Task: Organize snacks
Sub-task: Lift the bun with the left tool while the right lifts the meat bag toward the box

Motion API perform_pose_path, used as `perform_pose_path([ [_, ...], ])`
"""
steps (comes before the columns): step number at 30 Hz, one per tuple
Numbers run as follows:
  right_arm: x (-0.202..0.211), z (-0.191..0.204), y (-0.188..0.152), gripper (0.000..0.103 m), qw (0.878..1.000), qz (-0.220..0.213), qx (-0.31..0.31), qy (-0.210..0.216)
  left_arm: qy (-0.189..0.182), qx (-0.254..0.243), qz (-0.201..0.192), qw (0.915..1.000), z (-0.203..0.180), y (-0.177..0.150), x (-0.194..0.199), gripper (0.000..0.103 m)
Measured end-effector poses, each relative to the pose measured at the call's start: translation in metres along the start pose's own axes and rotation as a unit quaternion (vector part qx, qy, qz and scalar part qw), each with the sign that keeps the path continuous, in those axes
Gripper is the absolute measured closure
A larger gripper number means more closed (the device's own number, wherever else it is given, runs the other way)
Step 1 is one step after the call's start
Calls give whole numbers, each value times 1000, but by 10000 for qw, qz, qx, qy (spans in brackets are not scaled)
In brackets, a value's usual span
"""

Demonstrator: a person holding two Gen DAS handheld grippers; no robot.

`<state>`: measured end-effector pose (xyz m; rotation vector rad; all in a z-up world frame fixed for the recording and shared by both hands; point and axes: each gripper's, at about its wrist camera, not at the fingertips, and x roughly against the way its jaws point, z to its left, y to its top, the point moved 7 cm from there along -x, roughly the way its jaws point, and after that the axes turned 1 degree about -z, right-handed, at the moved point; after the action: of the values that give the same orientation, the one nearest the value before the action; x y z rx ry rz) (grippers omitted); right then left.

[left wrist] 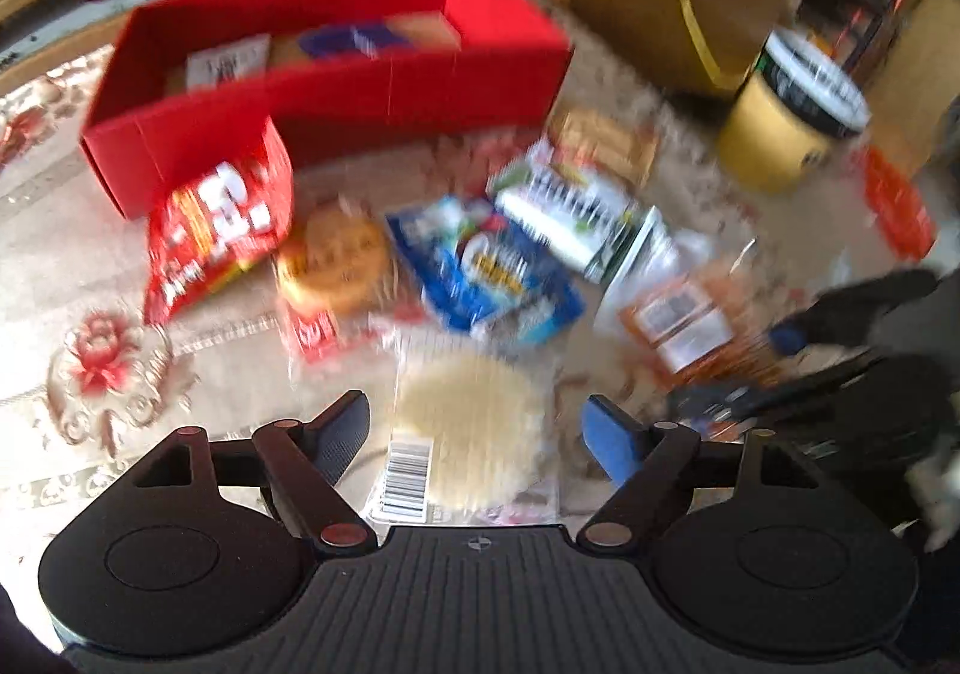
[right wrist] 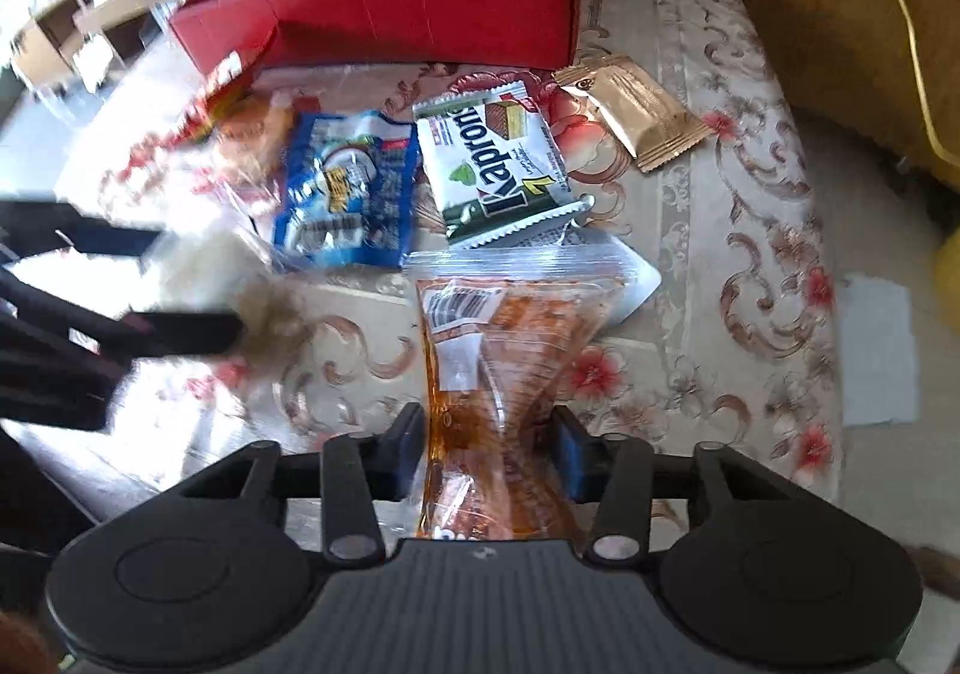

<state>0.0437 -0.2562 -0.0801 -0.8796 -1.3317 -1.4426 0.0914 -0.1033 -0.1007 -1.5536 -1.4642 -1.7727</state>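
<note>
Left wrist view is blurring but readable: left gripper [left wrist: 477, 431] is hanging released over the clear pack of pale round wafers [left wrist: 474, 428], fingers [left wrist: 342, 431] spread either side of it and not pressing on it. Landmark is the red box [left wrist: 336, 92], sitting on the floral cloth [left wrist: 90, 254]. Wafer pack is lying well in front of the red box, nearest the camera. Red snack bag [left wrist: 216, 230] is leaning against the red box's front corner. Round cookie pack [left wrist: 342, 260] is lying just beside that bag, in front of the red box. Blue packet [left wrist: 486, 272] is sitting in front of the red box, between the cookie pack and the green-and-white wafer bar [left wrist: 570, 206]. Some packs are already lying inside the red box, too blurred to name. Yellow tub [left wrist: 786, 116] is standing off to the side of the red box.

Right wrist view: right gripper [right wrist: 492, 452] is clenching the orange zip bag [right wrist: 498, 350], pads pinching its lower part so the plastic is bunching. That bag is lying in front of the red box [right wrist: 390, 8], past the wafer bar [right wrist: 498, 158] and the blue packet [right wrist: 348, 188]. Gold wrapper [right wrist: 636, 110] is lying near the red box's front corner, just beside the wafer bar
</note>
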Motion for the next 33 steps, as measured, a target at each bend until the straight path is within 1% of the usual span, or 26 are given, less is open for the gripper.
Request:
perform_pose_path([
  [1, 0, -2, 1, 67, 9999, -16, -114, 95, 62, -38, 125, 9999, 0, -3, -7, 27],
  [2, 1, -5, 1, 67, 9997, -28, -190, 132, 115, -83, 257, 9996, -1, -6, -14, 34],
  [3, 1, -7, 1, 67, 9996, -40, -231, 149, 144, -170, 247, 9994, -2, -6, -16, 33],
  [4, 1, -7, 1, 68, 9995, -48, -253, 168, 228, -290, 245, 9990, -5, -6, -15, 35],
  [6, 2, -7, 2, 68, 9994, -69, -257, 205, 270, -316, 210, 9989, -5, -6, -13, 39],
  [10, 15, -11, 7, 68, 9977, -303, -495, 354, 282, -182, 45, 9994, -3, -6, -5, 40],
  [12, 23, -12, 11, 68, 9965, -415, -592, 428, 217, -88, -73, 9997, -2, -2, 2, 40],
  [17, 34, -6, 19, 68, 9949, -593, -608, 536, 26, 30, -305, 9995, -8, 7, 15, 40],
  [22, 41, -1, 36, 68, 9924, -812, -633, 669, -47, 264, -511, 9983, -3, 19, 26, 40],
  [28, 48, 7, 67, 68, 9884, -1119, -585, 841, -49, 591, -854, 9946, 12, 45, 40, 40],
  [33, 51, 5, 103, 68, 9837, -1379, -657, 945, -28, 842, -1074, 9906, 28, 71, 47, 40],
])
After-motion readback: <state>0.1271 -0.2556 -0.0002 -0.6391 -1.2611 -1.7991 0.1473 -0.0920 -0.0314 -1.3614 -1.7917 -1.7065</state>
